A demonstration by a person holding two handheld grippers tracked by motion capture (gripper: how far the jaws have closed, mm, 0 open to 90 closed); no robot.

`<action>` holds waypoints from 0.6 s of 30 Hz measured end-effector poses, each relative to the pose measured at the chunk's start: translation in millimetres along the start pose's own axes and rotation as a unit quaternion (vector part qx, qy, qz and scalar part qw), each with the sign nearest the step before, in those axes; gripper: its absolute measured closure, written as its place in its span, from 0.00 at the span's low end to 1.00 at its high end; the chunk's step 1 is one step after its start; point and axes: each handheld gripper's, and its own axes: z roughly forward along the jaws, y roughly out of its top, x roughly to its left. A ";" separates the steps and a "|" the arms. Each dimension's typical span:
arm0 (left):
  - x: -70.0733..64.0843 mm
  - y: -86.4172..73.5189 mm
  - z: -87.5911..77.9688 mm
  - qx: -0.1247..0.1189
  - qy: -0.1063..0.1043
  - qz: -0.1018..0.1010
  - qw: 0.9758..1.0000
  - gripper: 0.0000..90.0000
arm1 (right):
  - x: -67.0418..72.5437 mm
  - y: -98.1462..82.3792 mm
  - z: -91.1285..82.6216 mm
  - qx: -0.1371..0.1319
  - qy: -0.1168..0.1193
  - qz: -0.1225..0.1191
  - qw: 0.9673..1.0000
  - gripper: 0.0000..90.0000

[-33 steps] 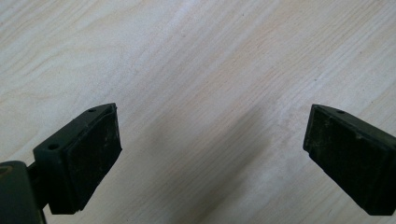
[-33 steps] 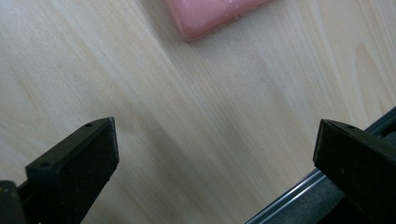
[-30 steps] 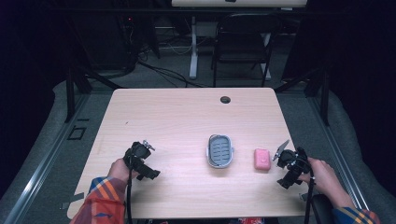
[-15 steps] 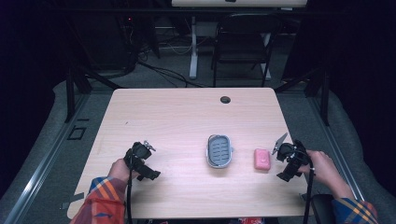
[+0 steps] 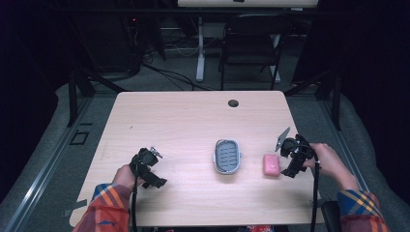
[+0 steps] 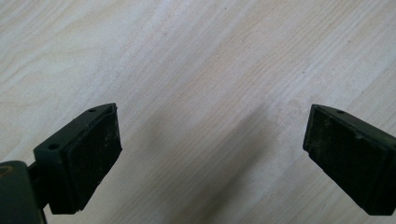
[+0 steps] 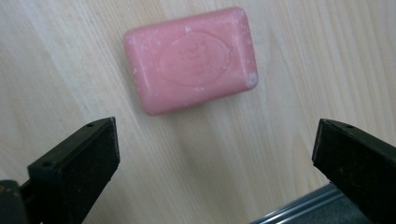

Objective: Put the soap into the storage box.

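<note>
A pink bar of soap (image 5: 271, 164) (image 7: 190, 59) lies flat on the light wooden table (image 5: 193, 125), just right of a grey slotted soap dish (image 5: 227, 156). My right gripper (image 5: 289, 163) (image 7: 212, 154) hovers beside the soap's right side, open; in the right gripper view its jaws stand wide apart below the soap, with nothing between them. Over bare wood at the table's front left my left gripper (image 5: 151, 170) (image 6: 212, 154) is open and empty.
A round cable hole (image 5: 233, 103) sits near the table's far edge. The table's metal edge (image 7: 303, 210) runs just under my right gripper. A dark chair (image 5: 249, 48) and desk legs stand beyond the table.
My right gripper has moved left and slightly forward, closing in on the soap. The left gripper has stayed put.
</note>
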 end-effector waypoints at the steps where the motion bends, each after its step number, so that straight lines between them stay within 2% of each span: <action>1: -0.3 0.2 -0.1 0.000 0.000 0.001 1.000 0.04 | -0.9 1.8 0.0 -0.001 0.004 0.001 1.000 0.01; 5: -0.3 -0.1 -0.3 0.000 -0.003 0.001 1.000 0.04 | -5.9 7.9 0.7 0.005 0.007 -0.007 1.000 0.01; 6: 0.5 -0.6 -0.2 -0.002 -0.003 0.001 1.000 0.04 | -7.9 9.9 2.5 0.007 0.024 -0.007 1.000 0.00; 12: 0.2 0.0 0.3 0.001 -0.004 0.002 1.000 0.04 | -12.3 18.4 7.6 0.020 0.015 -0.020 0.999 0.00; 17: 0.0 0.0 0.3 -0.001 -0.008 0.002 1.000 0.04 | -17.9 21.6 10.3 0.017 0.019 -0.021 0.999 0.00; 18: 0.3 0.0 0.5 0.000 -0.007 0.002 1.000 0.04 | -18.5 23.0 12.0 0.014 0.026 -0.020 0.999 0.00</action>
